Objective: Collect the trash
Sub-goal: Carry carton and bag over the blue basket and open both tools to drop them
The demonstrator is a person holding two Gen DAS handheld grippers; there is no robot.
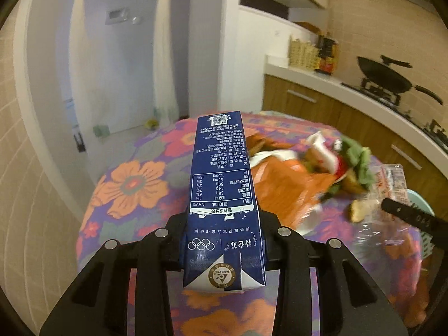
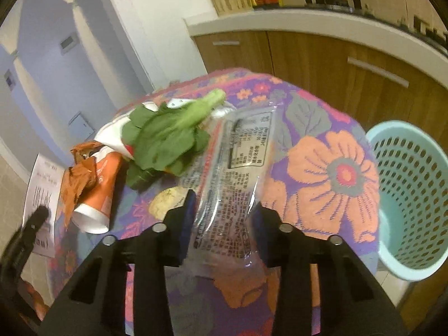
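Dark blue carton (image 1: 224, 196) clamped lengthwise in the left gripper (image 1: 224, 247), fingers pressed to its two long sides, far end jutting out over the floral tablecloth (image 1: 131, 184). Best kept level and firmly squeezed while carried across toward the mint basket (image 2: 411, 196), then let go only once fully above its rim, since a long carton tips easily.

Right of the carton on the cloth: orange bag (image 1: 282, 184), leafy greens (image 1: 358, 162), a pale food scrap (image 1: 357, 210). All still to be gathered, by the look of it.

Further right, clear plastic wrapper (image 2: 232, 184) between the fingers of the right gripper (image 2: 224, 224); jaws roughly half open, contact with the film likely but a firm grip not certain. Worth closing fully before lifting, thin film slipping out readily.

Right gripper pitched down over the table edge, basket just to its right on the floor beside the table. Left gripper held higher, pointing across the table toward the doorway.
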